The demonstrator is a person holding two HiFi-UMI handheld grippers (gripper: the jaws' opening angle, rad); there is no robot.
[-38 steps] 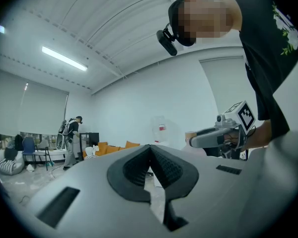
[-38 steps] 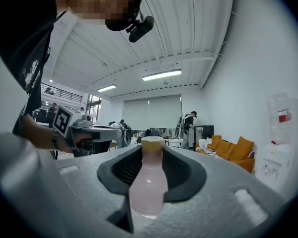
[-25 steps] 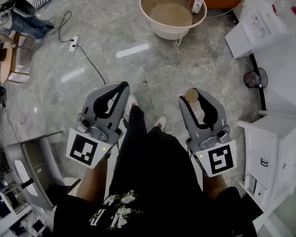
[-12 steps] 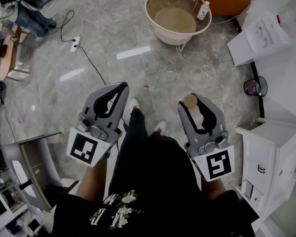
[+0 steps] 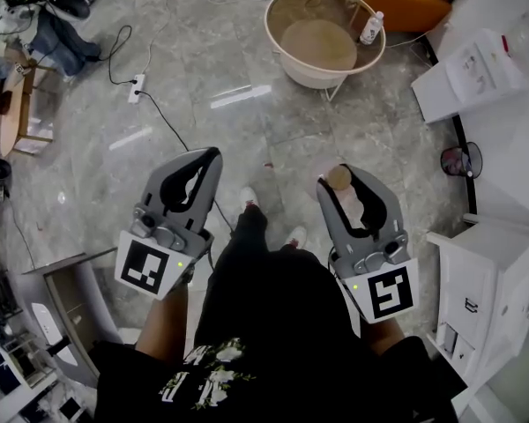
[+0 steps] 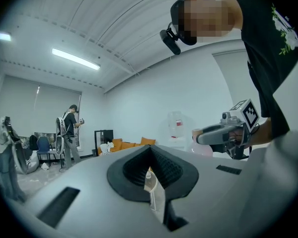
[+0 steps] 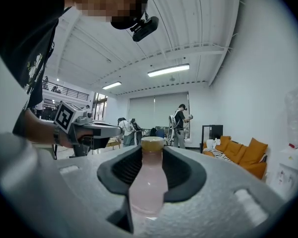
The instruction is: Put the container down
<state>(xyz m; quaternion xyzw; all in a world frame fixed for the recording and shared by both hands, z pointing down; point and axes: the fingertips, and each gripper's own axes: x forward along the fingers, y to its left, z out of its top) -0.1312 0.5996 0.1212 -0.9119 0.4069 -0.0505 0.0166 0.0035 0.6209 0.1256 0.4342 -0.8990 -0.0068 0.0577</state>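
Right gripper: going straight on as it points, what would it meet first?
Nothing near. Past the pink plastic bottle in the right gripper, the room looks open; a standing person far off lies roughly in line, depth unclear.

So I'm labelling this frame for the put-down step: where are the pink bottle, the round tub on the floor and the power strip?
pink bottle (image 7: 148,187): right gripper view, on its body.
round tub (image 5: 322,77): head view, on its outer wall.
power strip (image 5: 136,88): head view, on its middle.

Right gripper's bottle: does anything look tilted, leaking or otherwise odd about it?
Nothing stands out. The pink bottle sits upright, clamped by the right gripper, with its tan cap on and no liquid showing on the pads.
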